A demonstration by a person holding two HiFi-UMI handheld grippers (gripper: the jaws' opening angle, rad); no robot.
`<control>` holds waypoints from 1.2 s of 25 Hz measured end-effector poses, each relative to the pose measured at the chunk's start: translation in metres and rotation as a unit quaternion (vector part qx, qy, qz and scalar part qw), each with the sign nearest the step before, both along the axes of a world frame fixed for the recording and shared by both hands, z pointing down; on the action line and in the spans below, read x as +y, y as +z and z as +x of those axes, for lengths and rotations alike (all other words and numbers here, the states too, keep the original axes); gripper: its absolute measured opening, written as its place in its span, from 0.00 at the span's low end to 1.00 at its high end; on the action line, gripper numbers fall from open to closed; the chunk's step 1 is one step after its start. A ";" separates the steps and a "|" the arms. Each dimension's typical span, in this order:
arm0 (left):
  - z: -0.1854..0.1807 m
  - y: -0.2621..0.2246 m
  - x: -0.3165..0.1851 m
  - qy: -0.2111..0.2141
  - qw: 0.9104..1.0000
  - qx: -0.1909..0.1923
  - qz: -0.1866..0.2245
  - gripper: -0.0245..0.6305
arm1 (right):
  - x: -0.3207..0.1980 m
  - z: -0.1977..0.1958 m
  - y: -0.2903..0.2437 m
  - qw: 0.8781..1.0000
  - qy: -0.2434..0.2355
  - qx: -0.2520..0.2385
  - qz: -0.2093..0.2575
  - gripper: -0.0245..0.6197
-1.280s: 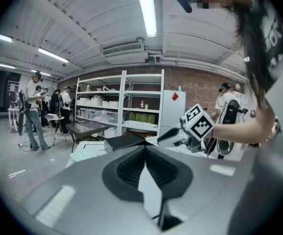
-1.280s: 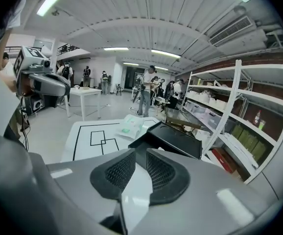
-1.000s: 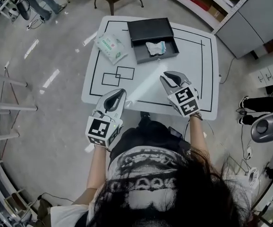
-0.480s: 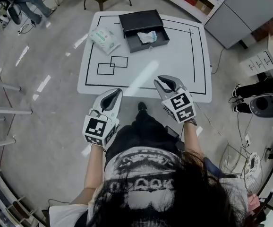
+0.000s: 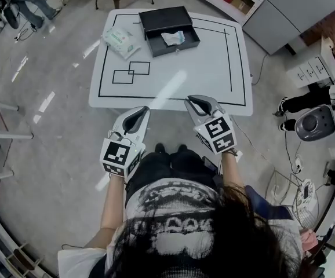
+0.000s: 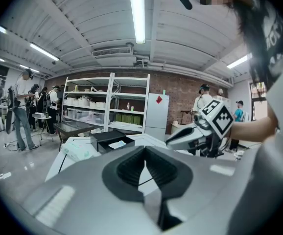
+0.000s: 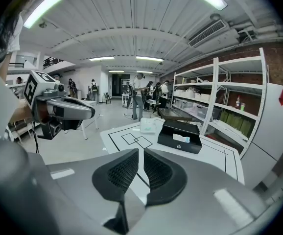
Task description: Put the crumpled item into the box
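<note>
I see the crumpled item (image 5: 172,37) lying inside the open part of the black box (image 5: 164,19), in the upper middle of the head view, at the far side of the desk (image 5: 208,68). It is a pale small lump, and its longer side seems to run left to right in the frame, along the box.

Both grippers are at the near edge of the desk, low in the frame and well apart from the box. The left gripper (image 5: 139,113) has its jaws closed together with only a thin slit, and nothing is between them. The right gripper (image 5: 193,101) is the same: jaws together and empty.

From both jaws the item lies straight ahead, across the whole desk. The right gripper is a little nearer to it. A pack (image 5: 118,39) lies just left of the box.

I judge that the item is in its place and no reach is needed now.
</note>
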State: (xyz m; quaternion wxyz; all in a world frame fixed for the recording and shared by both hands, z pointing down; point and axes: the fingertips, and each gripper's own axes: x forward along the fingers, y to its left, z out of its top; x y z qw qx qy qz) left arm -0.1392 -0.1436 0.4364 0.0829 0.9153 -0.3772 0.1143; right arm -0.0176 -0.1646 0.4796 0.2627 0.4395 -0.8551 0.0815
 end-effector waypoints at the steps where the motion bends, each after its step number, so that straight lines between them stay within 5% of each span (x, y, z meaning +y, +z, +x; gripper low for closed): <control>1: 0.002 -0.001 0.002 0.001 1.000 0.000 0.001 0.04 | 0.002 0.001 -0.001 1.000 0.001 -0.002 0.001 0.09; 30: 0.100 -0.028 0.081 -0.014 0.999 -0.014 0.042 0.04 | 0.098 0.096 -0.032 0.997 -0.017 -0.050 0.053 0.04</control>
